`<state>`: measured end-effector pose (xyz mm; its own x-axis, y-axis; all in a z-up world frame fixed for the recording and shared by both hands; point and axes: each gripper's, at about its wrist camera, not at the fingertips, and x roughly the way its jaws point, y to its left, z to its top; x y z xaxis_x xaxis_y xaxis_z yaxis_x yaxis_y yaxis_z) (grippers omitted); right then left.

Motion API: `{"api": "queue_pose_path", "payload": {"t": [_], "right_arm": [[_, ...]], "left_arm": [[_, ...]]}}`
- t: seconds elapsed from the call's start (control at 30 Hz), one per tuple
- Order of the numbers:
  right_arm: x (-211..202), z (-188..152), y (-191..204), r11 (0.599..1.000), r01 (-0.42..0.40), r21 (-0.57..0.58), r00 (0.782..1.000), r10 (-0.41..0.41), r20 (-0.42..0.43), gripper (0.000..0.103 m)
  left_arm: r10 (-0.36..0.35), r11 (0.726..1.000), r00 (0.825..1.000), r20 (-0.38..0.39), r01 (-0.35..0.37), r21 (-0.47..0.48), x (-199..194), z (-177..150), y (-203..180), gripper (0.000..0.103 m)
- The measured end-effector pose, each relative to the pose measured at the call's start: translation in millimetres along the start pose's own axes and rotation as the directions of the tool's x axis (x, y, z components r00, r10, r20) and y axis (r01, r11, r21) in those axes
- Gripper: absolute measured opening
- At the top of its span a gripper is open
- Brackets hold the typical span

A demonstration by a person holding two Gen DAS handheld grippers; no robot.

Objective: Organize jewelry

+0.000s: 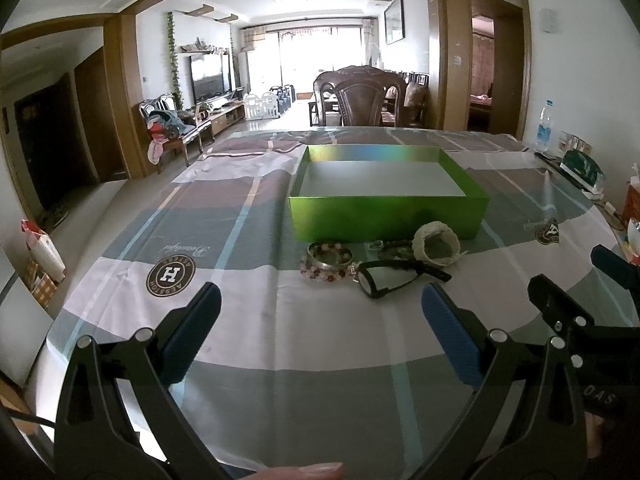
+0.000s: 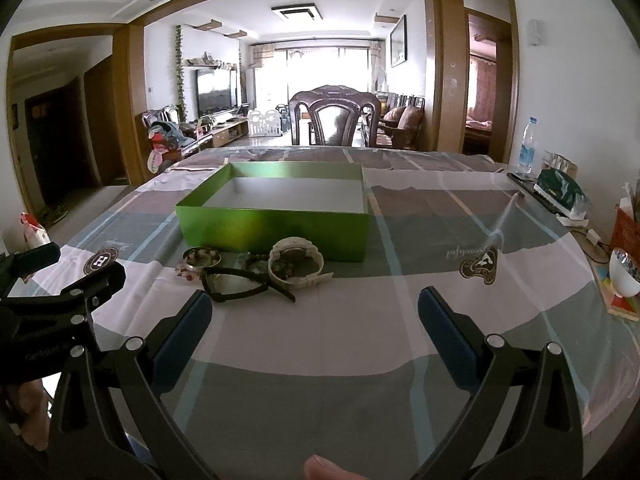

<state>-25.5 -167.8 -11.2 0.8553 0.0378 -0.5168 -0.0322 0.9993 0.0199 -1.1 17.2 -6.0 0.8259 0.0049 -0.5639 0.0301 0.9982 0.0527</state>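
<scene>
A plaid cloth under clear film covers the worktop (image 1: 320,360). An open green box (image 1: 386,208) sits mid-worktop with its white floor bare. Just in front of it lie a beaded bracelet (image 1: 328,266), black glasses (image 1: 390,276) and a cream watch (image 2: 298,262), bunched together. The left gripper (image 1: 320,320) and right gripper (image 2: 316,320) hover near them, fingers spread wide and holding nothing. A dark wooden chair (image 2: 334,118) stands beyond the worktop, and a bright living room lies behind it.
</scene>
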Motion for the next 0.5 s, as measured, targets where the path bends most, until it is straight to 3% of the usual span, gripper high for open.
{"api": "queue_pose_path", "payload": {"t": [0.5], "right_arm": [[0.1,0.0,0.9,1.0,0.0,0.001,1.0,0.0,-0.001,0.1]], "left_arm": [[-0.002,1.0,1.0,-0.006,0.002,0.011,-0.7,-0.6,-3.1,0.099]]}}
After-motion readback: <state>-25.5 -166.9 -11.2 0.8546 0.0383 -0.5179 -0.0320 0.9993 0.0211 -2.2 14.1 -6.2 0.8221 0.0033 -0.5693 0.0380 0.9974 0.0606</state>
